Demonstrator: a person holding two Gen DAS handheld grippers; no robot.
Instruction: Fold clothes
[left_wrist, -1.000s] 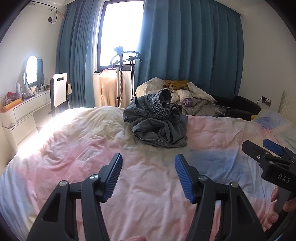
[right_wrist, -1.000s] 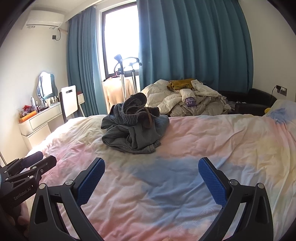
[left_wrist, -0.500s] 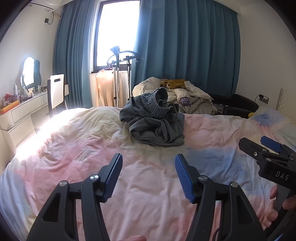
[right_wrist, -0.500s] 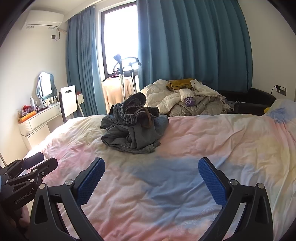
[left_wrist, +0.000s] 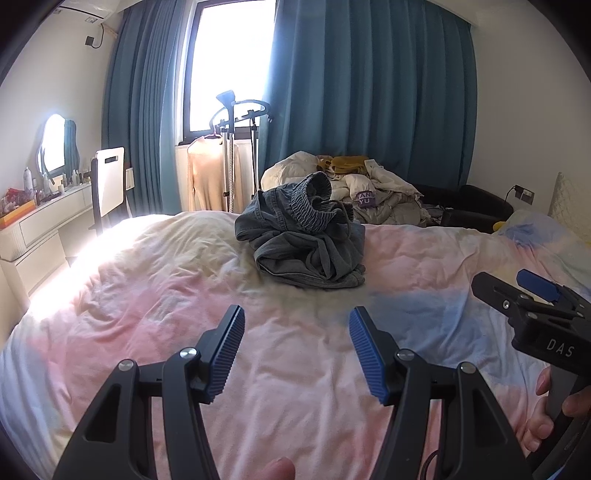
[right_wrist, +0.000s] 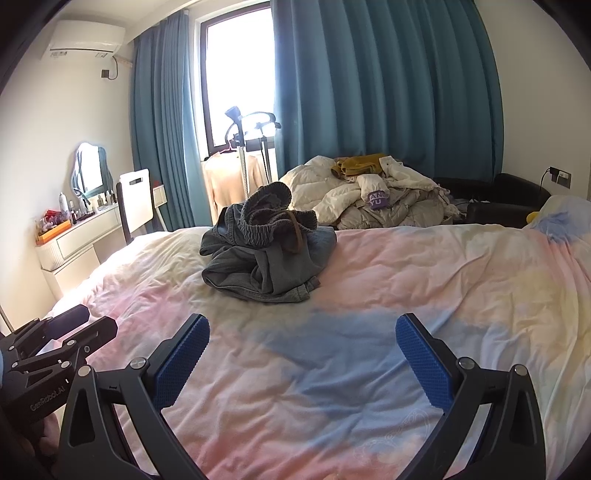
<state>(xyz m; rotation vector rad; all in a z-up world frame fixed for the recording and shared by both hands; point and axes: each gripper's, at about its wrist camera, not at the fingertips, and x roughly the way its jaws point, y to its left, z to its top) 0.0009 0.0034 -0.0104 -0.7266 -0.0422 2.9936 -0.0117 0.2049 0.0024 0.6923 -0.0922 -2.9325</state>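
1. Looking through the left wrist camera, I see my left gripper (left_wrist: 295, 350) with its blue pads spread apart and nothing between them, hovering over the pastel duvet (left_wrist: 147, 295). The grey trousers (left_wrist: 303, 243) sit crumpled in a heap at 12 o'clock from the pads, well apart from them, near the middle of the bed. My right gripper (left_wrist: 524, 295) shows at 3 o'clock; from this side I cannot tell how its jaws stand.

2. From this view, the risk I judge greatest is pinching duvet along with denim, since the heap rests directly on soft bedding. Grabbing a buried fold instead of the waistband would drag the whole bundle rather than open it.

3. Through the right wrist camera, my right gripper (right_wrist: 303, 354) is also spread wide and empty, with the trousers (right_wrist: 266, 254) at 11 o'clock, well apart. The left gripper (right_wrist: 62, 332) pokes in at 9 o'clock.

4. On orientation: the elastic waistband (right_wrist: 266, 206) stands up at the top of the heap, toward the curtains (right_wrist: 388, 92), with a hem edge lying toward me. The heap is too bunched for me to name a true long axis; it spreads slightly wider from 9 to 3 o'clock.
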